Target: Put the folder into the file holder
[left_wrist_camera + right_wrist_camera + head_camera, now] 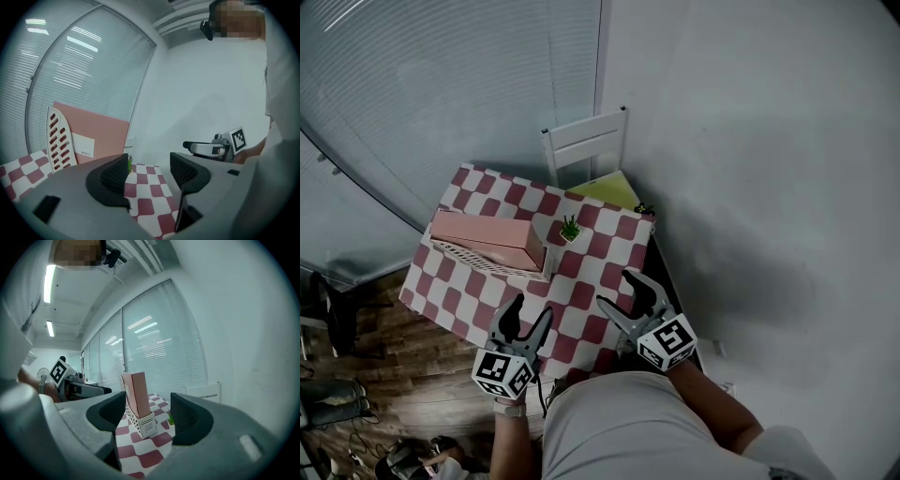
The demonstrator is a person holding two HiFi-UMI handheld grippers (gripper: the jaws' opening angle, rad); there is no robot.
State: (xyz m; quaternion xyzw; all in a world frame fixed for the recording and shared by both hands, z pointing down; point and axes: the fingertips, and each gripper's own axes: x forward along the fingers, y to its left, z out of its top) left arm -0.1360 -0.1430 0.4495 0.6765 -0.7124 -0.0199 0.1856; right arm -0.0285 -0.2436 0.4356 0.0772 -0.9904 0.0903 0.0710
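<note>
The pink folder (487, 232) stands upright inside the white file holder (486, 262), whose side is pierced with slots. The holder sits on the left part of a table covered by a red-and-white checked cloth (581, 292). The folder rises above the holder's low front end, and a small white label shows on its broad face in the left gripper view. Just beside the holder's near end stands a small green plant (571, 228) in a white pot, apart from it. Beyond the table a white chair (586, 141) with a yellow-green seat is pushed up to the far edge, in front of a grey wall (750, 141) and window blinds (441, 94).

Both grippers hover over the near edge of the table, well apart from the holder and from each other. The left gripper (532, 309) has its jaws standing apart with nothing between them; only the checked cloth shows in the gap. The right gripper (616, 291) also has its jaws spread and grips nothing. In its own view the holder and folder appear in the gap, but far beyond the pads. Each gripper shows in the other's view, marker cube outward. The person's light shirt fills the bottom of the head view, above a wooden floor (356, 375)
</note>
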